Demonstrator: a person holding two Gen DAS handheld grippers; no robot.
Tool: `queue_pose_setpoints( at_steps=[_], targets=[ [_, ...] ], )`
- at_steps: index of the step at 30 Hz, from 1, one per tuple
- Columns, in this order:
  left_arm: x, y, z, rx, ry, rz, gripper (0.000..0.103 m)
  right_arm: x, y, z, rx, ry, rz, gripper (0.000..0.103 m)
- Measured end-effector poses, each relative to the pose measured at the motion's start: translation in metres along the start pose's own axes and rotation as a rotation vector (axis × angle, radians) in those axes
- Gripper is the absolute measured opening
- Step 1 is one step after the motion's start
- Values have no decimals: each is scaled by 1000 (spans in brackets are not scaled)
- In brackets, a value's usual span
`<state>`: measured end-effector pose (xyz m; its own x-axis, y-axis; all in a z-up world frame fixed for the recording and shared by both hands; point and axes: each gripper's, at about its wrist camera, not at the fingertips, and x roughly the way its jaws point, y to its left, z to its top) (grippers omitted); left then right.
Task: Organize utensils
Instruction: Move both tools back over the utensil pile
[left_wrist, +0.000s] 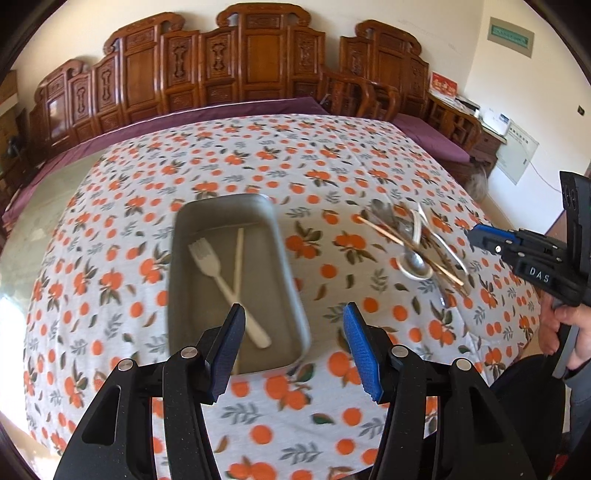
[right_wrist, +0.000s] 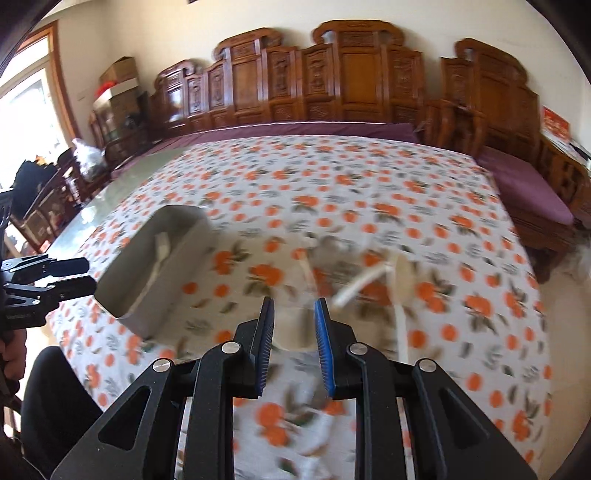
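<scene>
A grey rectangular tray (left_wrist: 291, 280) lies on the orange-print tablecloth and holds a white plastic fork (left_wrist: 218, 273) crossed with a white chopstick (left_wrist: 238, 258). My left gripper (left_wrist: 293, 314) is open and empty above the tray's near right corner. To the right lies a pile of utensils (left_wrist: 413, 243): metal spoons, a white ceramic spoon, wooden chopsticks. My right gripper (right_wrist: 293, 306) is open with a narrow gap, low over the blurred pile (right_wrist: 354, 273); a pale spoon bowl (right_wrist: 295, 328) shows between its fingers. The tray (right_wrist: 147, 295) is at the left in the right wrist view.
The tablecloth (left_wrist: 258, 166) covers a glass-topped table. Carved wooden benches (left_wrist: 236, 62) with purple cushions stand behind and to the right. The right gripper's body (left_wrist: 535, 258) shows at the right edge of the left wrist view, the left gripper's body (right_wrist: 40, 284) at the left edge of the other.
</scene>
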<state>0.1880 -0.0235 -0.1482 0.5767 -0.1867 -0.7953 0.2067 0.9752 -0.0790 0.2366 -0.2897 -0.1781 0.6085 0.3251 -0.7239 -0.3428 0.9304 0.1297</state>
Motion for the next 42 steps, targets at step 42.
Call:
queue_pose_setpoints(
  at_steps=[42],
  targets=[
    [88, -99, 25, 64, 110, -43, 53, 59, -41, -59, 94, 255, 101, 25]
  ],
)
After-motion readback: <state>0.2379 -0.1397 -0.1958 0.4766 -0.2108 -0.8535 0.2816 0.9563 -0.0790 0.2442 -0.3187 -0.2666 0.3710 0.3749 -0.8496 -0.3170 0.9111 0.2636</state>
